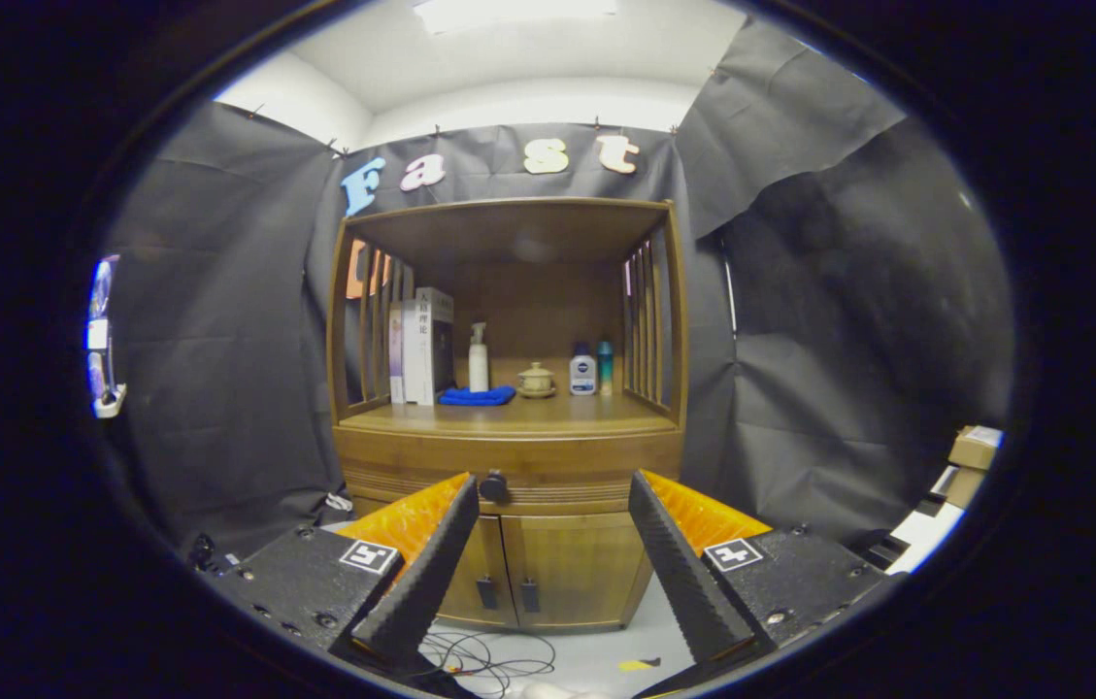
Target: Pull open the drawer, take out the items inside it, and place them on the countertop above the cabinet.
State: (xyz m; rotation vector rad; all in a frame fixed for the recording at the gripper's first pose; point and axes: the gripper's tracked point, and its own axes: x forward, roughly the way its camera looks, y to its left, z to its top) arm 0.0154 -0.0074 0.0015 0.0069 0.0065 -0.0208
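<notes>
A wooden cabinet (pixel 509 456) stands ahead against the booth wall. Its drawer (pixel 557 482) is closed, with a dark round knob (pixel 493 485) on its front, just right of my left fingertip. Above the drawer lies the countertop (pixel 548 413), under a roofed shelf with slatted sides. My gripper (pixel 553 495) is open, held some way back from the cabinet, and nothing sits between its fingers. The knob and the drawer front show in the gap between the fingers. What the drawer holds is hidden.
On the countertop stand books (pixel 421 345), a white spray bottle (pixel 479 357), a blue cloth (pixel 478 395), a small lidded pot (pixel 536 380) and two small bottles (pixel 592 369). Two cupboard doors (pixel 548 573) sit below the drawer. Cables (pixel 484 660) lie on the floor. Boxes (pixel 970 456) lie to the right.
</notes>
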